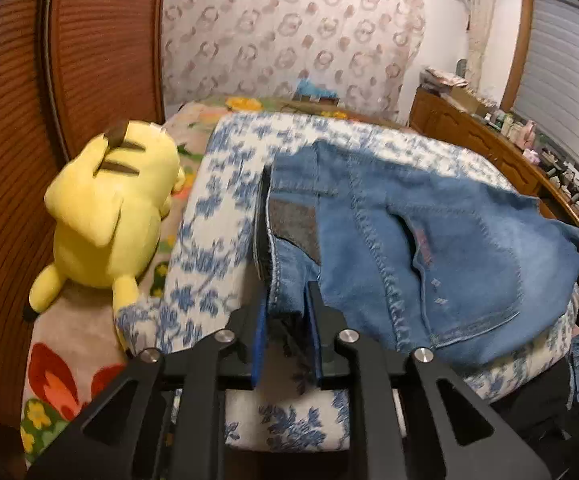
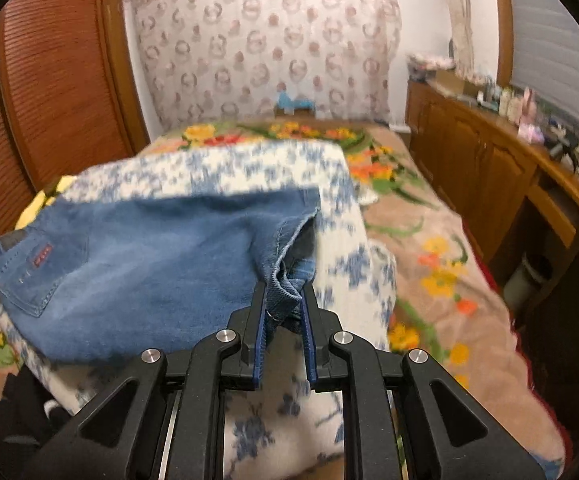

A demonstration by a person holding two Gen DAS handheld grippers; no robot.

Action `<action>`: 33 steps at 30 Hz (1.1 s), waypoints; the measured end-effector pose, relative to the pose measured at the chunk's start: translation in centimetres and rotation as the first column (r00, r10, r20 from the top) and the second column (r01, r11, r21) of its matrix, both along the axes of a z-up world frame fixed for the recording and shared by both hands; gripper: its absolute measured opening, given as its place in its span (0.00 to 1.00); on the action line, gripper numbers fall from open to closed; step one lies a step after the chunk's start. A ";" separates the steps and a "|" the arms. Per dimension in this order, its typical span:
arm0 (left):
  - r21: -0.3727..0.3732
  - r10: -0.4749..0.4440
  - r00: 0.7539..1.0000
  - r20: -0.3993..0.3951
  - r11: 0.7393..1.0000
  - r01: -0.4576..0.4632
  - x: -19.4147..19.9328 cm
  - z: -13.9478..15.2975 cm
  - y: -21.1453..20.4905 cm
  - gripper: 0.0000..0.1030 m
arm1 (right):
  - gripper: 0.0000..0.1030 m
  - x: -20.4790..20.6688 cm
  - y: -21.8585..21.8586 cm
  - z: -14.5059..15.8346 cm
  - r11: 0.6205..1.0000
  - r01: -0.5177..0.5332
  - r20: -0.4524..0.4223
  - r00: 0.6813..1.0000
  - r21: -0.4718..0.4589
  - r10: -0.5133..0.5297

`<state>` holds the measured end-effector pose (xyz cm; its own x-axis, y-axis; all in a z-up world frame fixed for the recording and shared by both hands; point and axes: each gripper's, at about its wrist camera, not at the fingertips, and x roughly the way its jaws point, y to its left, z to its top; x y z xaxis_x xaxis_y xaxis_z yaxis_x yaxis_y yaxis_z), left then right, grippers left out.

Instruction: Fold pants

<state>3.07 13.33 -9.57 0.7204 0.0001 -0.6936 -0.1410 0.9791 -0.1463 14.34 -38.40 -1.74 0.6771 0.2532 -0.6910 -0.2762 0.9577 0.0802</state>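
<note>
Both tongs, left (image 1: 285, 300) and right (image 2: 283, 300), pinch the jeans (image 1: 429, 248) near a yellow plush (image 1: 105, 216).

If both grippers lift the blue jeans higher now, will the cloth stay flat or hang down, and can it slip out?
The jeans will probably sag between the left gripper and the right gripper, since the denim already drapes and bunches at each grip. Slipping looks unlikely: thick seamed edges sit between the fingers. They likely feel fairly heavy for cloth.

left gripper (image 1: 285, 300) clamping jeans (image 1: 429, 248), yellow plush (image 1: 109, 220) beside
</note>
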 end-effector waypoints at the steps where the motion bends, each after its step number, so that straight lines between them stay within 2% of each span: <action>1: -0.008 -0.002 1.000 -0.009 1.000 0.002 0.0 -0.3 0.1 0.21 | 0.13 0.1 -0.2 -0.6 1.000 0.008 -0.014 1.000 0.009 -0.008; 3: 0.000 -0.005 1.000 -0.016 1.000 0.005 -0.4 -0.6 0.1 0.26 | 0.14 0.4 -0.5 -1.9 0.999 0.023 -0.048 0.999 0.024 -0.022; 7: -0.011 -0.025 0.999 -0.021 1.000 0.025 -0.9 -0.4 0.2 0.42 | 0.17 0.2 -1.1 -3.0 0.999 0.033 -0.067 0.997 0.041 -0.030; 11: -0.010 -0.036 0.999 -0.003 0.999 0.036 -1.4 0.4 -0.1 0.49 | 0.21 -0.2 -1.5 -2.7 0.998 0.041 -0.068 0.997 0.054 -0.037; 17: 0.022 -0.049 0.998 0.026 0.999 0.049 -1.4 1.5 -1.7 0.50 | 0.28 -0.9 -1.4 -1.7 0.998 0.045 -0.049 0.998 0.052 -0.042; 23: 0.044 -0.096 0.994 0.053 0.995 0.094 -0.1 2.4 -4.4 0.50 | 0.30 -1.7 -0.7 -0.6 0.998 0.024 -0.013 1.000 0.050 -0.023; 28: 0.053 -0.151 0.986 0.068 0.988 0.148 1.5 2.5 -7.2 0.50 | 0.30 -1.6 -0.4 -1.2 1.000 0.023 -0.037 0.999 0.011 -0.022; 33: 0.059 -0.217 0.975 0.042 0.975 0.214 3.4 1.2 -10.3 0.50 | 0.30 -1.9 -0.5 -2.2 1.000 0.029 -0.046 0.998 -0.008 -0.029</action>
